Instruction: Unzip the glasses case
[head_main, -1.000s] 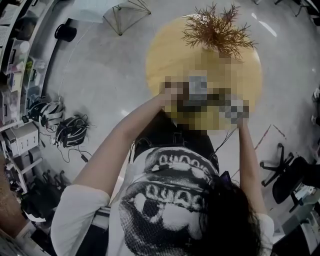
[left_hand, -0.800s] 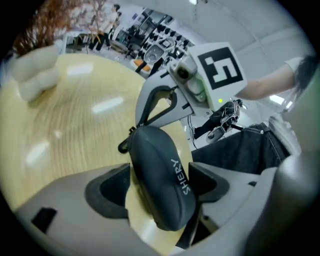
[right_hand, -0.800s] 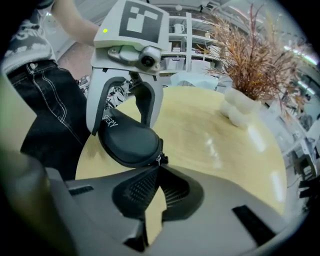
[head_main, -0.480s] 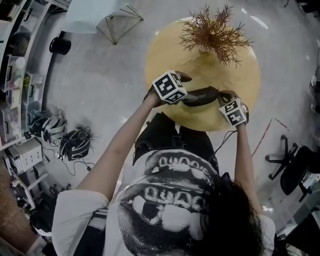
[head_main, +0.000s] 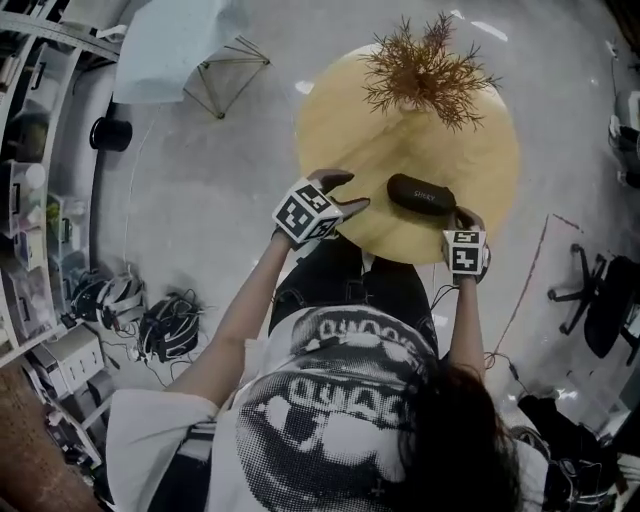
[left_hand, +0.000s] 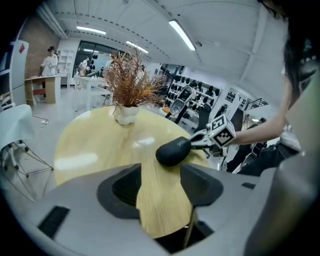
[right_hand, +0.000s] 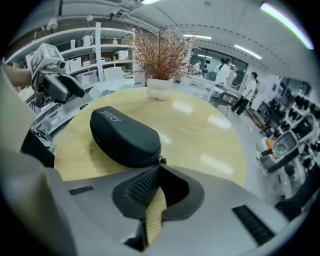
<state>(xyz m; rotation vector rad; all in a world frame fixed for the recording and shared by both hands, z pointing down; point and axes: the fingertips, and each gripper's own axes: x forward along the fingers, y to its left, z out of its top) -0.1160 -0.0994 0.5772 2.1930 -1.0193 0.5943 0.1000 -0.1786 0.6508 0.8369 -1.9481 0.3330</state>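
Glasses case (head_main: 420, 193) lies zipped on the worktop (head_main: 400, 130) near its front edge. Right gripper (head_main: 462, 217) fingers are clenched at the case's end by the zipper pull (right_hand: 160, 161), likely to drag it; actual pinch unclear. Left gripper (head_main: 345, 192) fingers are closing on nothing beside the case, probably coming to steady it.

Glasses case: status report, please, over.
Left tongs closing, nothing between them. Right tongs shut at glasses case zip end. Case closed, flat on table. Nothing in the way.
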